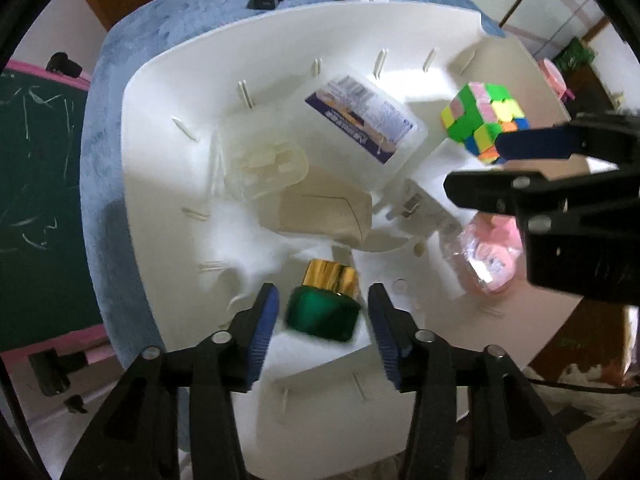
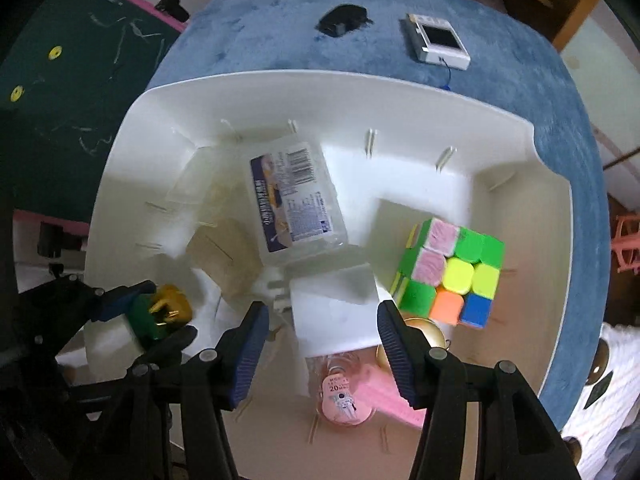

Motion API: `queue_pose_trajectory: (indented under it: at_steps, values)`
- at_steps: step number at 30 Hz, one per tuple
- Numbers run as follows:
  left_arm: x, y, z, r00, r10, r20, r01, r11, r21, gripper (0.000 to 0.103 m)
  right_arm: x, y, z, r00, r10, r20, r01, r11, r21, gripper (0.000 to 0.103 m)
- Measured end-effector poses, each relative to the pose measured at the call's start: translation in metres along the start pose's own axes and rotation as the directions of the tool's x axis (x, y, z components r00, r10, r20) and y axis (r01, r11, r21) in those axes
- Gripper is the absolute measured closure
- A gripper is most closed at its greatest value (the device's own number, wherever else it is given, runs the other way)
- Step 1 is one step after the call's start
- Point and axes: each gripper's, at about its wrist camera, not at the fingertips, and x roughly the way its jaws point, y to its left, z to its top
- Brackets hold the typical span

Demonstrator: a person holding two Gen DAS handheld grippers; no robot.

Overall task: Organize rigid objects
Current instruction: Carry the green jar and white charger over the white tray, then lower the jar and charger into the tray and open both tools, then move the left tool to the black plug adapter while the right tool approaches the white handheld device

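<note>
A white bin (image 1: 160, 80) (image 2: 340, 80) sits on a blue plush seat (image 2: 520, 80). A green jar with a gold lid (image 1: 324, 308) (image 2: 160, 316) lies on its side near the bin's front-left corner. My left gripper (image 1: 322, 300) (image 2: 160, 316) points down around it, and small gaps show on both sides between its blue pads and the jar. A colourful puzzle cube (image 1: 480, 116) (image 2: 448, 272) lies tilted in the bin's right part. My right gripper (image 2: 320, 316) (image 1: 474, 166) hangs open above a white plug block (image 2: 332, 312), left of the cube, with nothing gripped.
In the bin lie a clear box with a blue label (image 1: 360, 120) (image 2: 292, 200), a small clear case (image 1: 264, 168), a tan box (image 1: 324, 216) and a pink packet (image 1: 488, 256) (image 2: 348, 396). Behind the bin, a black object (image 2: 344, 18) and a white device (image 2: 438, 42) lie on the seat.
</note>
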Motion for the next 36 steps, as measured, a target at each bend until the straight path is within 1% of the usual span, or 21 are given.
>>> queue_pose_trajectory:
  at_steps: [2, 3, 5, 7, 13, 15, 17, 22, 25, 29, 36]
  values:
    - [-0.007, 0.001, 0.000, 1.000, 0.016, 0.020, -0.016, 1.000, 0.001, 0.040, -0.006, 0.003, -0.002, 1.000, -0.006, 0.014, 0.006, 1.000, -0.010, 0.045]
    - [-0.012, 0.002, 0.000, 0.999, 0.021, 0.036, -0.022, 1.000, 0.002, 0.038, -0.009, 0.004, -0.003, 1.000, -0.003, 0.020, 0.003, 1.000, -0.013, 0.045]
    - [-0.019, 0.004, -0.001, 0.999, 0.020, 0.050, -0.020, 1.000, -0.004, 0.032, -0.017, 0.004, -0.006, 0.999, 0.010, 0.033, -0.009, 1.000, -0.016, 0.045]
    - [-0.026, 0.006, 0.001, 0.998, 0.024, 0.062, -0.023, 1.000, -0.012, 0.027, -0.027, 0.000, -0.011, 0.998, 0.022, 0.051, -0.022, 1.000, -0.008, 0.045]
    - [-0.047, 0.009, 0.001, 0.993, 0.037, 0.111, -0.033, 0.999, -0.032, 0.027, -0.050, -0.010, -0.010, 0.995, 0.045, 0.085, -0.048, 0.998, 0.039, 0.045]
    - [-0.054, 0.012, 0.009, 0.990, 0.037, 0.133, -0.031, 0.999, -0.043, 0.027, -0.057, -0.014, -0.008, 0.995, 0.039, 0.087, -0.043, 0.998, 0.047, 0.042]
    - [-0.064, 0.016, 0.013, 0.987, 0.036, 0.155, -0.028, 0.998, -0.054, 0.027, -0.067, -0.016, -0.009, 0.993, 0.043, 0.107, -0.050, 0.997, 0.058, 0.039]
    - [-0.090, 0.024, 0.028, 0.975, 0.036, 0.219, -0.018, 0.996, -0.085, 0.027, -0.091, -0.024, -0.002, 0.986, 0.036, 0.165, -0.048, 0.996, 0.071, 0.039]
    - [-0.102, 0.031, 0.040, 0.970, 0.028, 0.242, -0.003, 0.995, -0.103, 0.027, -0.106, -0.028, 0.003, 0.980, 0.032, 0.197, -0.046, 0.997, 0.069, 0.039]
    - [-0.118, 0.038, 0.059, 0.961, 0.045, 0.272, -0.016, 0.994, -0.110, 0.027, -0.125, -0.037, 0.016, 0.973, 0.019, 0.228, -0.036, 0.997, 0.072, 0.039]
    - [-0.148, 0.043, 0.108, 0.948, 0.066, 0.313, -0.035, 0.994, -0.105, 0.026, -0.155, -0.061, 0.049, 0.960, -0.015, 0.280, -0.004, 0.998, 0.066, 0.039]
